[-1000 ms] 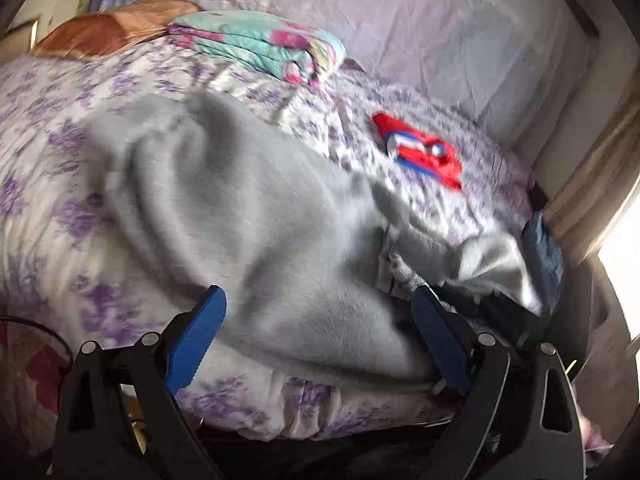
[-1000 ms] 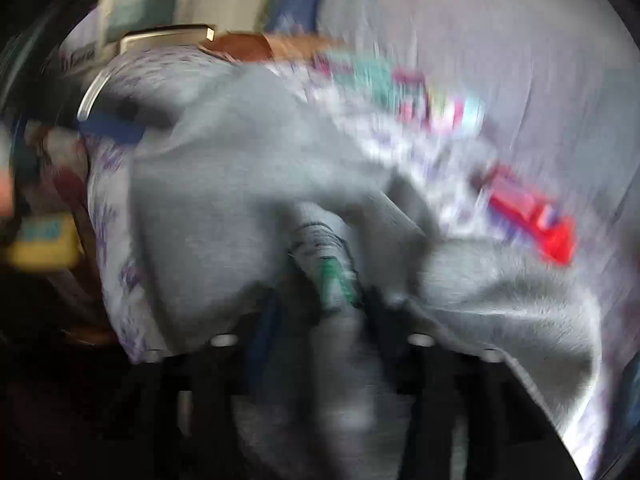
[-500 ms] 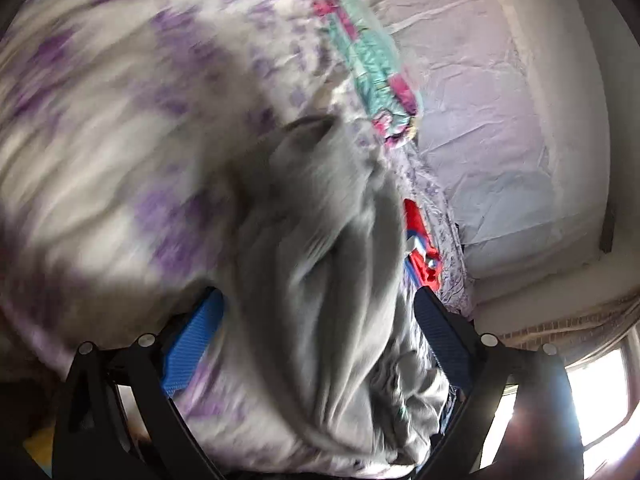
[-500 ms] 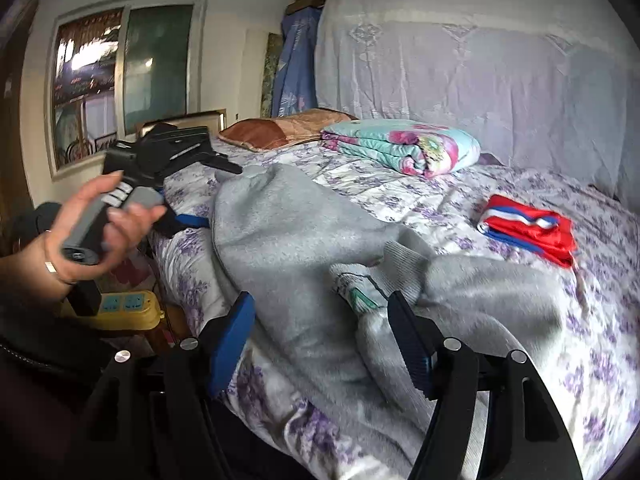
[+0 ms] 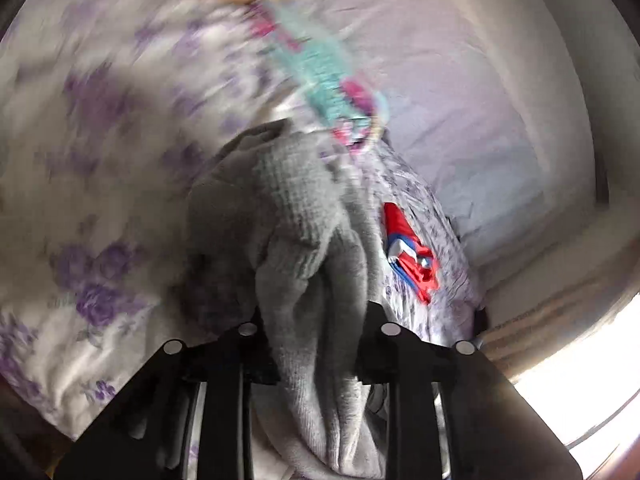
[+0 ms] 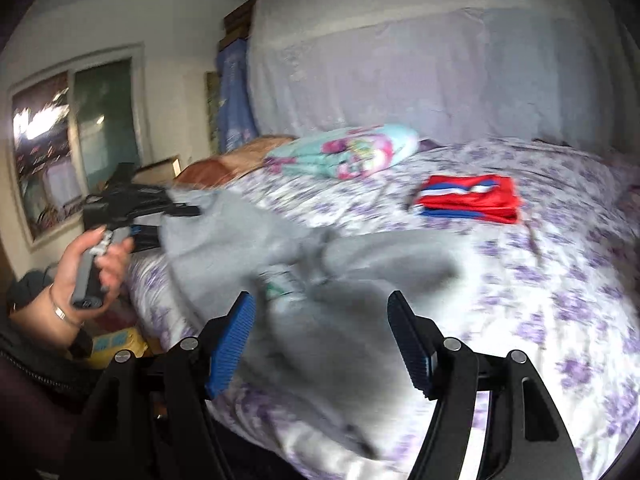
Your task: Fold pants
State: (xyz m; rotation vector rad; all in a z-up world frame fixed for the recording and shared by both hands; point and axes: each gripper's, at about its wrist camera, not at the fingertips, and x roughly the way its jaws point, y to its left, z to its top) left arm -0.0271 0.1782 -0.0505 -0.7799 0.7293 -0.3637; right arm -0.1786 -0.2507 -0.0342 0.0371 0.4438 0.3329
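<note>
The grey pants (image 6: 256,248) lie crumpled on the near left part of the floral bed (image 6: 560,280). In the left wrist view my left gripper (image 5: 316,328) is shut on a bunch of the grey pants (image 5: 296,216), near a ribbed cuff end. The same gripper shows in the right wrist view (image 6: 168,216) at the pants' left end, held by a hand. My right gripper (image 6: 320,336) is open and empty, just above the pants' middle near a white and green label (image 6: 276,286).
A folded red, white and blue garment (image 6: 468,198) lies to the right on the bed. A folded teal floral blanket (image 6: 344,152) and a brown pillow (image 6: 236,160) lie at the back. A window (image 6: 76,136) is at left.
My left gripper has shut on the pants' end; it was open half a second ago. My right gripper let go of the pants a second ago and stays open, drawn back slightly.
</note>
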